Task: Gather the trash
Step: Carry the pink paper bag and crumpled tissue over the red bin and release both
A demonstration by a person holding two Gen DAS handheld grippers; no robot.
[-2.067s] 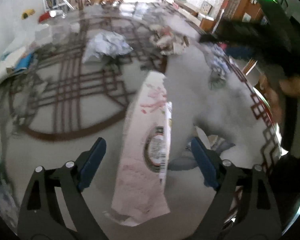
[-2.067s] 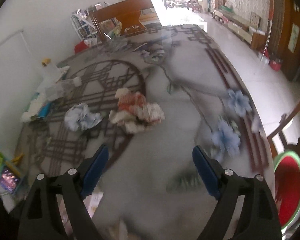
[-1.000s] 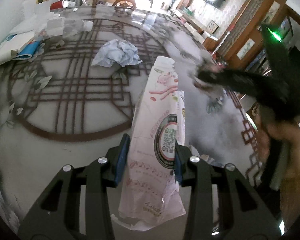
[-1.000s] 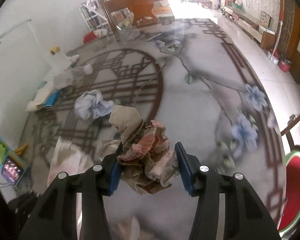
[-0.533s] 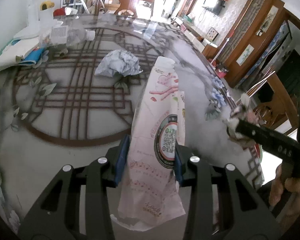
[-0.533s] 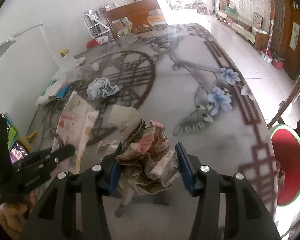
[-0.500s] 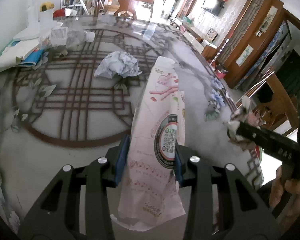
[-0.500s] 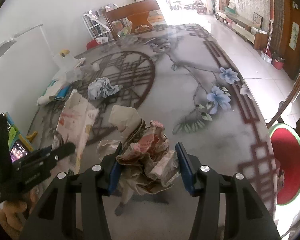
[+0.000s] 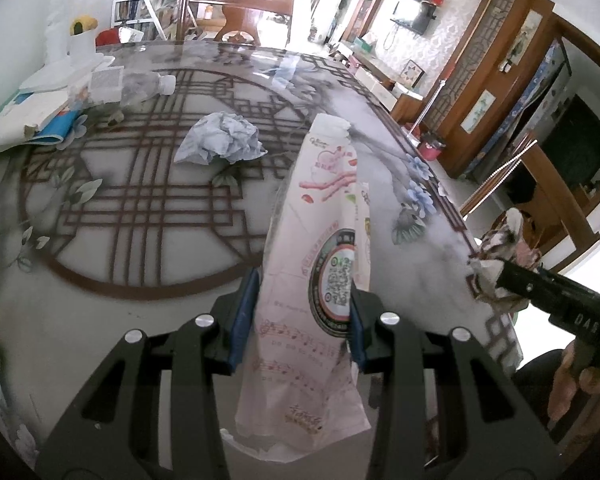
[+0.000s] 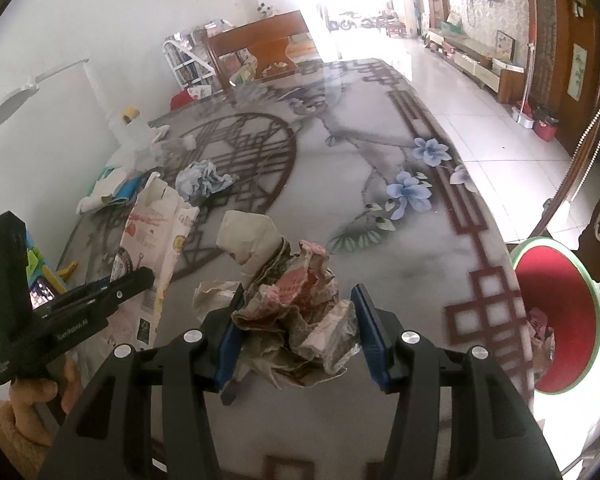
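Centrally, low in each frame, the left tool [image 9: 302,316] is clamping a pink printed paper bag [image 9: 320,264] while the right tool [image 10: 294,334] is pinching a crumpled paper wad [image 10: 296,308]; farther up-left, a bluish crumpled paper ball [image 9: 220,140] is lying on the worktop [image 9: 140,308].

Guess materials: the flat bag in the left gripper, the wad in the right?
Flat bag: looks like thin matte printed paper, maybe coated; it holds sharp folds and stands stiff between the left gripper pads. Crumpled wad: printed paper, possibly waxed wrapper; dense hard creases, dull surface, clamped in the right gripper.
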